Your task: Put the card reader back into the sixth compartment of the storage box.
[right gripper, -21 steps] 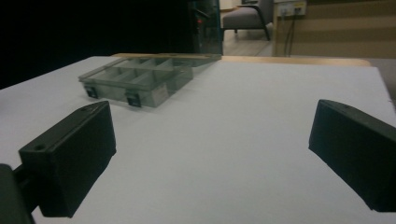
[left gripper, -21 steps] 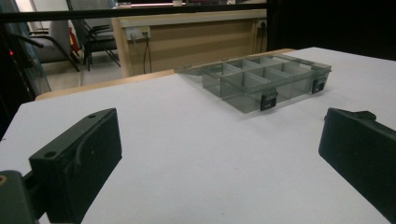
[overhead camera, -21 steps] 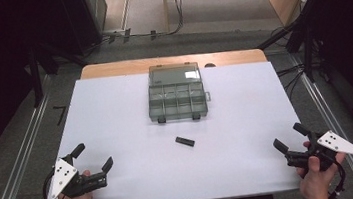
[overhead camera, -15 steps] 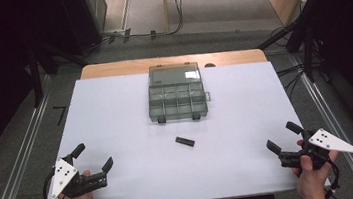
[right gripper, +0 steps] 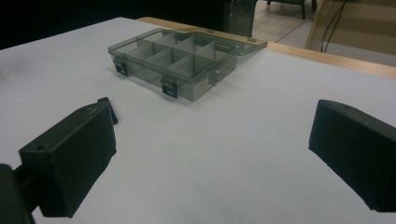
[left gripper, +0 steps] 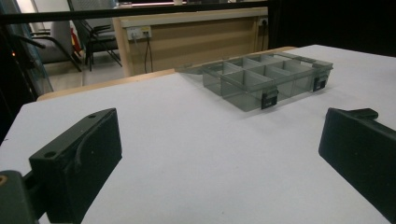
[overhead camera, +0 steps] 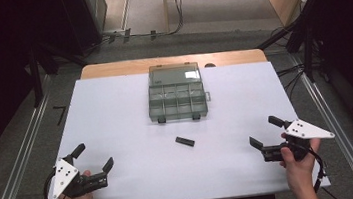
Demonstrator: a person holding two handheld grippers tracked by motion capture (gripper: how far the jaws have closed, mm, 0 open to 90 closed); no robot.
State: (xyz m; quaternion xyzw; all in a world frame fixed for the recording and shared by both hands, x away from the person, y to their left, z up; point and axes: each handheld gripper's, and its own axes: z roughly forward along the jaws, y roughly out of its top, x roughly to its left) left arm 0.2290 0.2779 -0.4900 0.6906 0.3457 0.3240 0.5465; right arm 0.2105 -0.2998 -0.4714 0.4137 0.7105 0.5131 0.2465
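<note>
Small black oblong block [overhead camera: 185, 141] lies flat on the white desk [overhead camera: 115, 111] just below the centre of the high view, a little under the smoke-grey translucent plastic compartment box [overhead camera: 177, 98] whose lid is folded open toward the top of the frame. The block is apart from the box and touches neither tool. Its long axis runs nearly left to right across the picture, tilted slightly down toward the right. The right hand-held gripper [overhead camera: 265, 133] sits at the lower right of the high view, so the block lies up and to the left of it; the left hand-held gripper [overhead camera: 93, 158] sits at the lower left, with the block to its right and a touch higher. Both stand well apart from the block, and the two distances look roughly alike, the right perhaps slightly nearer. Both are released: in the left gripper view and the right gripper view the black jaws stand wide with only bare desk between them. In the right gripper view a dark corner, probably the block [right gripper: 106, 108], peeks from behind the jaw at the picture's left. A pick would likely want the jaws across the block's short width.
</note>
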